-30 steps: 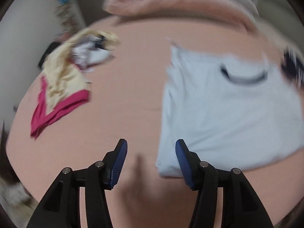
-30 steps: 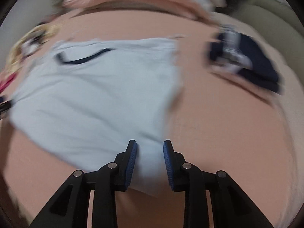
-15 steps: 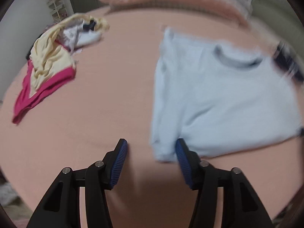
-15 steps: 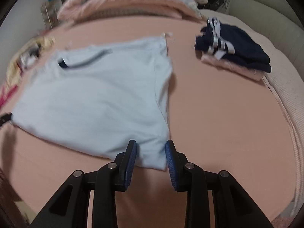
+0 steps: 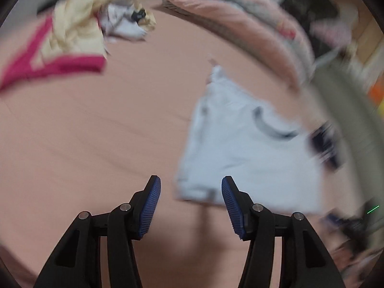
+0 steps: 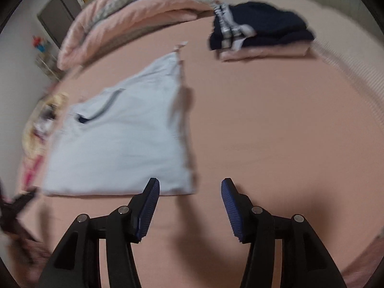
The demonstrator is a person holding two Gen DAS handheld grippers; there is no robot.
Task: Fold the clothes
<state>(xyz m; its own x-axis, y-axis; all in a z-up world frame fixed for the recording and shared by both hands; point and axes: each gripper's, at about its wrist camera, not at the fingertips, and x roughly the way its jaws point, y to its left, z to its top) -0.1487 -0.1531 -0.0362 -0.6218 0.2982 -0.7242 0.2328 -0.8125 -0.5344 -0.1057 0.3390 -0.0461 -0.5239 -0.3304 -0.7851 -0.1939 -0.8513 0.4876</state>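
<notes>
A pale blue T-shirt (image 5: 240,148) (image 6: 124,144) with a dark collar lies flat on the pink bed sheet (image 5: 96,144). My left gripper (image 5: 190,192) is open just above the sheet, and the shirt's near left corner lies between its blue pads. My right gripper (image 6: 190,192) is open and empty, with the shirt's near right corner just ahead of its left finger. Both views are blurred.
A heap of yellow, magenta and white clothes (image 5: 72,38) (image 6: 40,124) lies far left. A folded stack with a navy garment on top (image 6: 261,31) sits far right. Rolled pink bedding (image 5: 240,19) (image 6: 134,16) lines the back of the bed.
My right gripper has let go of the shirt's corner and opened wide, moving right. The left gripper stays open and has swung so the shirt's corner sits between its pads.
</notes>
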